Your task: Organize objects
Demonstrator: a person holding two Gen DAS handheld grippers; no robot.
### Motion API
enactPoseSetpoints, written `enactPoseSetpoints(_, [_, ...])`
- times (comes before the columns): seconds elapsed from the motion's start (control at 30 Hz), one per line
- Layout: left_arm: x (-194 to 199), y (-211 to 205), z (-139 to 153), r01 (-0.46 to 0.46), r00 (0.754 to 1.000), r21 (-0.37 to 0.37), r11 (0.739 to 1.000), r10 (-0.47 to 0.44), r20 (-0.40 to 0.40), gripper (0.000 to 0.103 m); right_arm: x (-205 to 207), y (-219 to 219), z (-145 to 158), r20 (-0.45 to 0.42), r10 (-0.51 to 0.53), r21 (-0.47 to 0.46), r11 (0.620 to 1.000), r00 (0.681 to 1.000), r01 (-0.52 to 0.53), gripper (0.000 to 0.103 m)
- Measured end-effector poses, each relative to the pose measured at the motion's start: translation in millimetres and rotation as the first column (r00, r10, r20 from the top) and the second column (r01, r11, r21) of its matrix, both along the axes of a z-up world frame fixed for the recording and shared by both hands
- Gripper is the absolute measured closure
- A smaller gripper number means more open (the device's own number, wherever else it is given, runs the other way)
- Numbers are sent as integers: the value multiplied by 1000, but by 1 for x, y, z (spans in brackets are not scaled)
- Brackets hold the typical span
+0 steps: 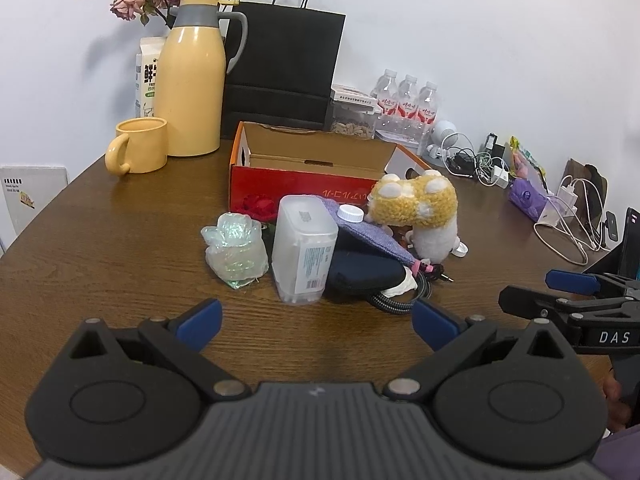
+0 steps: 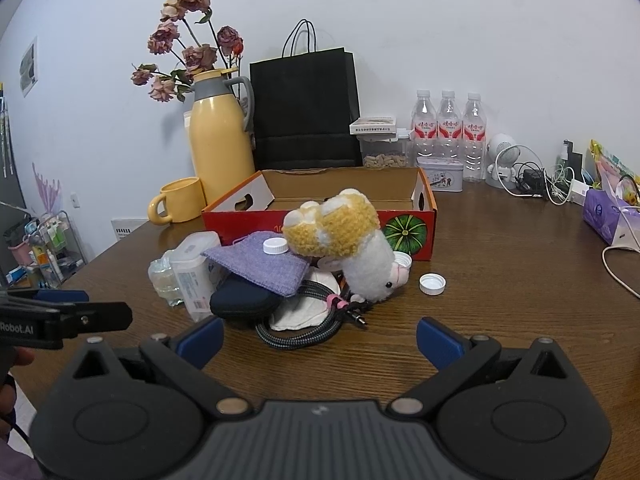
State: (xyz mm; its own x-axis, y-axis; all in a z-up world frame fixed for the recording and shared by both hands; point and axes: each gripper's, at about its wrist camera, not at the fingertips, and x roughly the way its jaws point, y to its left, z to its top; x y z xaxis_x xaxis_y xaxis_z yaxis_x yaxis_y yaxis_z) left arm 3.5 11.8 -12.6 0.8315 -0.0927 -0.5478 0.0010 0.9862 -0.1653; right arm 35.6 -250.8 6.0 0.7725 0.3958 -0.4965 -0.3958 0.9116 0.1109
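Both grippers, left (image 1: 316, 322) and right (image 2: 320, 332), hang open and empty before the pile (image 2: 280, 276) on the bench (image 2: 500, 280), just before the box (image 2: 340, 188). Tugging the plush (image 2: 344, 236) could likely spill the cap (image 2: 275, 246) or tip the tub (image 1: 304, 248).

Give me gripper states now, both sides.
Left gripper: open, holding nothing, short of the pile.
Right gripper: open, holding nothing, just before the braided cable.

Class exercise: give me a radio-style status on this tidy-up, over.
Left gripper open, empty. Right gripper open, empty. Pile untouched before the empty red box. Plush toy tops the pile; loose cap beside it.
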Motion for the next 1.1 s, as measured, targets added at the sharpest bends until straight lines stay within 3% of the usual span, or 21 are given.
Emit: enactPoseSetpoints(1.1, [20, 15, -12, -56, 998, -35, 998, 55, -32, 0, 19, -3, -17, -32, -26, -18, 1000, 999, 25, 0])
